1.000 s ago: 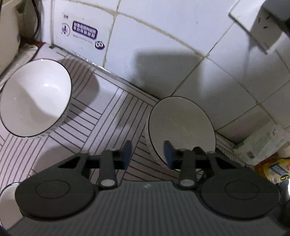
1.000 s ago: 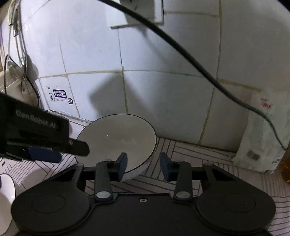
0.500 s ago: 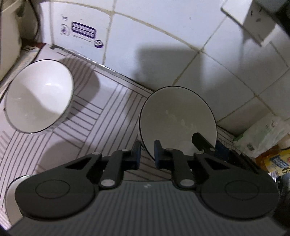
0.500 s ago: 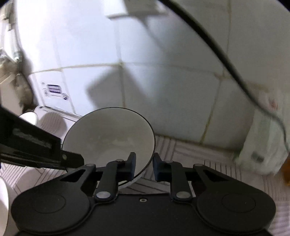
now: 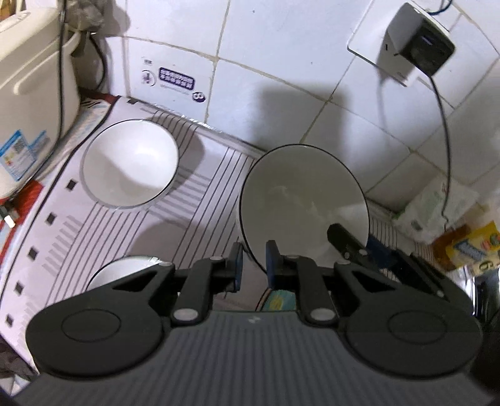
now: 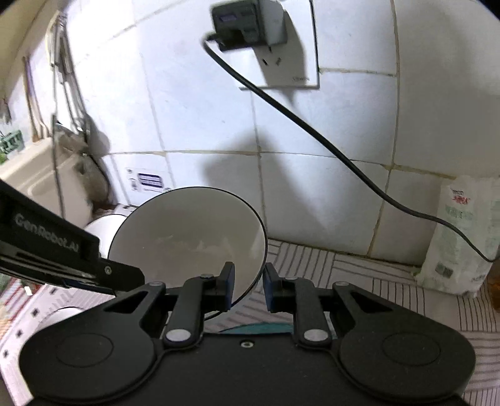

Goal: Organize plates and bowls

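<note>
A white bowl with a thin black rim (image 5: 303, 200) is held off the striped mat by both grippers. My left gripper (image 5: 252, 265) is shut on its near-left rim. My right gripper (image 6: 248, 281) is shut on its right rim, and the bowl (image 6: 187, 237) fills the middle of the right wrist view. A second white bowl (image 5: 129, 162) stands on the mat to the far left. A third bowl's rim (image 5: 125, 268) shows under my left gripper's left finger.
A cream rice cooker (image 5: 31, 78) stands at the far left. A wall socket with a black plug and cable (image 6: 243, 25) is above. A white packet (image 6: 459, 243) leans on the tiled wall at right, with yellow packaging (image 5: 472, 246) beside it.
Both grippers closed on the bowl's rim and lifted it off the mat. More of the wall, the socket and the rice cooker has come into view.
</note>
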`<state>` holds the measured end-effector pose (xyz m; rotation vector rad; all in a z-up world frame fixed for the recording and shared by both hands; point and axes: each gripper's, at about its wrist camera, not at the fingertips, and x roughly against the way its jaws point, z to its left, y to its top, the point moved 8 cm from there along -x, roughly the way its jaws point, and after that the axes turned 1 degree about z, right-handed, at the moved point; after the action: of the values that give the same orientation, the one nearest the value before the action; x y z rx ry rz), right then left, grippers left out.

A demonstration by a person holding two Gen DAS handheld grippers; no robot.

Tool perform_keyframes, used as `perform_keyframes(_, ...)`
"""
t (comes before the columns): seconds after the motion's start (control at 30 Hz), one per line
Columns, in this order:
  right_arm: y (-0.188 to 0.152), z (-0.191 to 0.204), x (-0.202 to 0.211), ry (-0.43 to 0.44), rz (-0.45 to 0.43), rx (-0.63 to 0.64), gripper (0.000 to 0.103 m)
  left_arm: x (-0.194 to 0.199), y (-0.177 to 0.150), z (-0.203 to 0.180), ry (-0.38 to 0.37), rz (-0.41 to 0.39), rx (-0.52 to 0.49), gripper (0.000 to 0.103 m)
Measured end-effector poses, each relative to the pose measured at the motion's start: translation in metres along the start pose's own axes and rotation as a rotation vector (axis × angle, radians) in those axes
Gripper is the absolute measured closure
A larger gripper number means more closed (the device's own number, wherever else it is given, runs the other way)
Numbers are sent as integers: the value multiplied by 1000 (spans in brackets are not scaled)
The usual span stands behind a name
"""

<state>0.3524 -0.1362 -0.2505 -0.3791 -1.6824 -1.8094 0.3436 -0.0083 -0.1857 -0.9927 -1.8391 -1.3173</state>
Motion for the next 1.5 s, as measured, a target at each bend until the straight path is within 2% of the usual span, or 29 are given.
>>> perform_keyframes(0.47, 7, 37, 63, 201, 13, 50, 82, 66, -41, 36, 52, -21, 103, 90)
perform_keyframes(0.63, 0, 59, 71, 275, 17, 90, 82, 76, -56, 52, 90, -15, 144, 90)
perform_keyframes(1.0, -25, 87, 55, 371, 92, 148, 82, 65, -75, 83, 167, 35, 195, 90)
perform_keyframes(1.23, -38, 99, 35, 382, 147, 171, 82, 47, -77, 99, 210, 104, 201, 89)
perform_keyframes(1.5, -44, 113, 16, 382, 184, 280, 82, 33, -72, 108, 244, 186, 177, 87)
